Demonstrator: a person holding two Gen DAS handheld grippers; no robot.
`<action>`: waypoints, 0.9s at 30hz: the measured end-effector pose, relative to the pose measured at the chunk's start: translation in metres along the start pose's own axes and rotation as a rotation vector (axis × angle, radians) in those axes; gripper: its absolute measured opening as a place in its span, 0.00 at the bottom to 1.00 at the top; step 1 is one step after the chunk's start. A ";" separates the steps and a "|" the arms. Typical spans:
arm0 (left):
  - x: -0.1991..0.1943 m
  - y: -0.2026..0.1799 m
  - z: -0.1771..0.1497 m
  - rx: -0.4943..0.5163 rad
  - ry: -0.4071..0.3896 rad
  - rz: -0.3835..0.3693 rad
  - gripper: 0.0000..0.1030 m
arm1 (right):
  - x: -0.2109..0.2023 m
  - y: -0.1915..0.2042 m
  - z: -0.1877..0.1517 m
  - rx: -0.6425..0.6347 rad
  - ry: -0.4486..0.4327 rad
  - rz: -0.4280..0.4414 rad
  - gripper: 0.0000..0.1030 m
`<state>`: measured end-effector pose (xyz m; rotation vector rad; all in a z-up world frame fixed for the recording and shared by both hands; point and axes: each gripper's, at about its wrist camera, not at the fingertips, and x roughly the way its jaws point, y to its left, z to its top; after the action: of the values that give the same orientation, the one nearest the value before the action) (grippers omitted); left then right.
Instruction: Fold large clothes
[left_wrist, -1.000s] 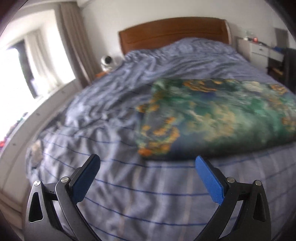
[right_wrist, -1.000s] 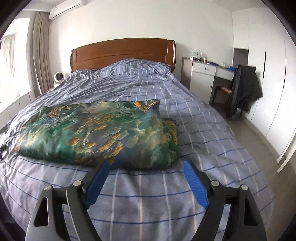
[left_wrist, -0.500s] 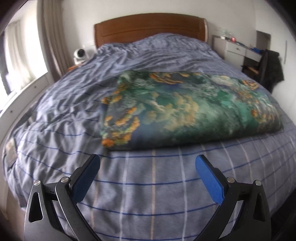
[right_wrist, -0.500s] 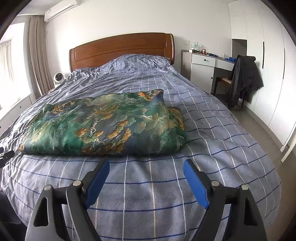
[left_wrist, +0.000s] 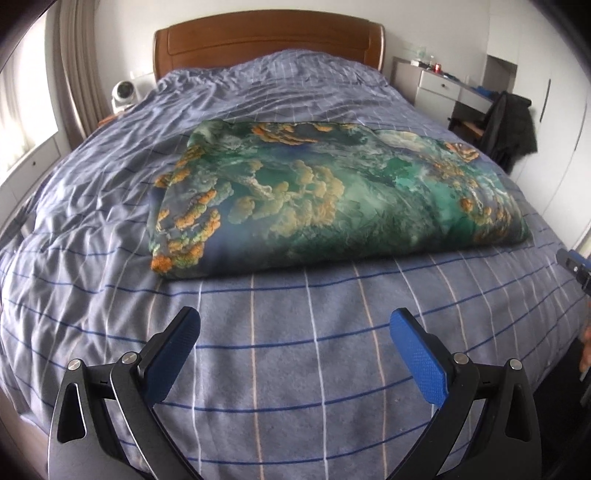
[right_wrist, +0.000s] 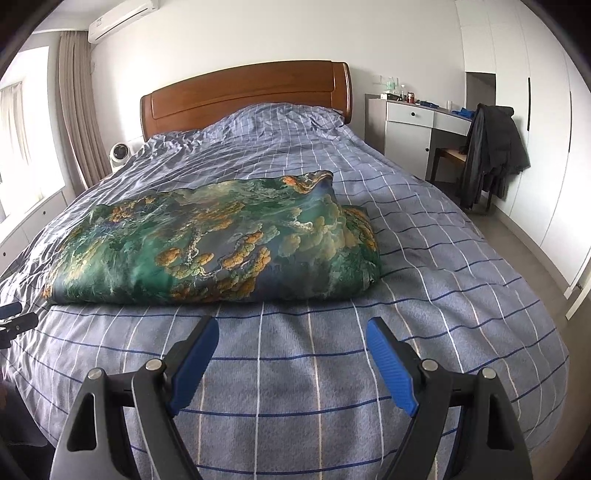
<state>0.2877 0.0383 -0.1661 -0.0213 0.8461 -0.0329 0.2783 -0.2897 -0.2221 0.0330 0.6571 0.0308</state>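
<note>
White walls closed the bedroom, with a curtain (right_wrist: 75, 110) on the left and an air conditioner (right_wrist: 123, 18) high above it. Most of the space was taken by the bed (right_wrist: 424, 240), covered with a blue-grey checked cover, its wooden headboard (right_wrist: 245, 98) at the far end. Across the middle of the bed lay the quilt (right_wrist: 207, 243), green with orange patches, folded into a long thick bundle; its length ran from left to right and its near edge was close to the foot of the bed. On the far right stood a white desk (right_wrist: 410, 129), and just beside it a chair with a dark jacket (right_wrist: 491, 147) hanging on it. A small white fan (right_wrist: 120, 155) stood on the far left, near the headboard.

The left gripper (left_wrist: 293, 345) was above the bare cover at the foot of the bed, its blue fingers (left_wrist: 417, 360) wide apart and holding nothing, a little before the left end of the quilt. The right gripper (right_wrist: 291, 352) was the same, spread and empty, near the right part of the quilt. Neither touched the quilt.
</note>
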 end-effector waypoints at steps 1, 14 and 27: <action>0.000 0.000 -0.001 0.001 -0.002 0.001 0.99 | 0.000 -0.001 0.000 0.001 0.002 0.000 0.81; 0.001 -0.003 -0.004 0.005 0.018 -0.002 0.99 | 0.003 -0.002 -0.004 0.013 0.012 0.002 0.81; 0.006 -0.016 0.027 0.029 0.013 -0.046 0.99 | 0.006 -0.003 -0.006 0.026 0.018 -0.001 0.81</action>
<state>0.3120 0.0226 -0.1520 -0.0135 0.8579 -0.0890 0.2795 -0.2919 -0.2304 0.0578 0.6757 0.0219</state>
